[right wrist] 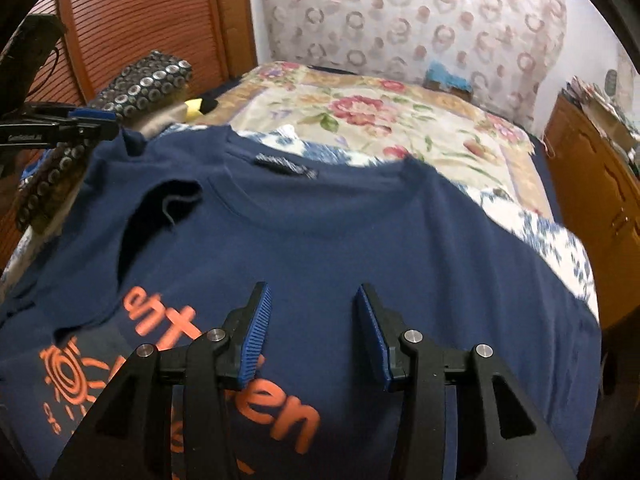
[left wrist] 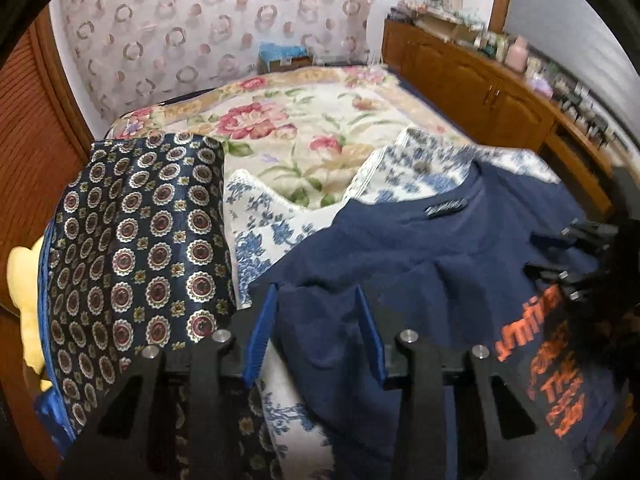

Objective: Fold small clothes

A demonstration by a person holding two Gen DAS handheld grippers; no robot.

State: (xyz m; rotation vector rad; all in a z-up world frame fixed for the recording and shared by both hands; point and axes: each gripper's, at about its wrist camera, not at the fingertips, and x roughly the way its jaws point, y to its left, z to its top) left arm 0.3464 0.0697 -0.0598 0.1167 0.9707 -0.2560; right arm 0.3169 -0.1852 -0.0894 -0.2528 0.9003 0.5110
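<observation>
Right wrist view: we see a bed under a flowered cover, and on it a navy T-shirt lying flat, collar toward the far wall, orange print partly reading "en". The neck label is too blurred to read. Our right gripper hovers over it, fingers apart, empty. Our left gripper has fingers part-open around a sleeve fold; whether they grip it we cannot tell.

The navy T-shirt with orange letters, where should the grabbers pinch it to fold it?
Probably at its two shoulder corners, beside the collar. The navy T-shirt lies face-up, collar farthest away. The right gripper hovers open over the chest, so come down from above and pinch the edge. The left gripper already has cloth between its fingers at the opposite side.
</observation>
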